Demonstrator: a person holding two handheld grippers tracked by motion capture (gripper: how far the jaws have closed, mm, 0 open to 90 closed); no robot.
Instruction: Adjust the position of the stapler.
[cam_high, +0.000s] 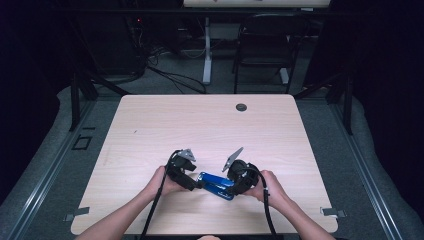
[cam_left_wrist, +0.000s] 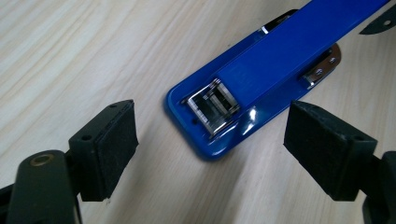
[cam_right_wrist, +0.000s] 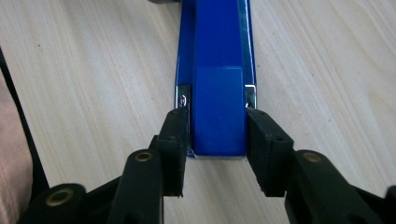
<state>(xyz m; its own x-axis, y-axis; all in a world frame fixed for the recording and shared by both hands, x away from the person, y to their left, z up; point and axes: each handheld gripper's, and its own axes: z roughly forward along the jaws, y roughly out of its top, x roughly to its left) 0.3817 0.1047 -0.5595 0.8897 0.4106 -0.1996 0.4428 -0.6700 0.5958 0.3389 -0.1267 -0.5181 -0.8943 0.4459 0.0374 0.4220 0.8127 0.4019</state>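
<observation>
From the high view, a blue stapler (cam_high: 216, 184) lies on the near middle of the pale wooden counter (cam_high: 200, 125), between the two grippers. The left gripper (cam_high: 196, 185) comes in from the left, held in the person's left hand (cam_high: 162, 184), and its tip sits just beside the stapler's left end. The right gripper (cam_high: 231, 189), in the right hand (cam_high: 272, 189), meets the stapler's right end. A small dark round cap (cam_high: 241, 107) is set into the counter's far side, and a dark chair (cam_high: 265, 45) stands on the floor beyond it.

In the left gripper view, the left gripper (cam_left_wrist: 210, 140) has its fingers (cam_left_wrist: 109, 147) released and spread wide. The stapler's (cam_left_wrist: 275, 70) front end, with its metal mouth showing, lies on the counter (cam_left_wrist: 70, 56) between them, touching neither pad.

In the right gripper view, the right gripper (cam_right_wrist: 217, 149) is clenched on the stapler's (cam_right_wrist: 219, 70) rear end: its fingers (cam_right_wrist: 173, 149) press on both sides of the blue body, which runs away from the camera along the counter (cam_right_wrist: 93, 70).
</observation>
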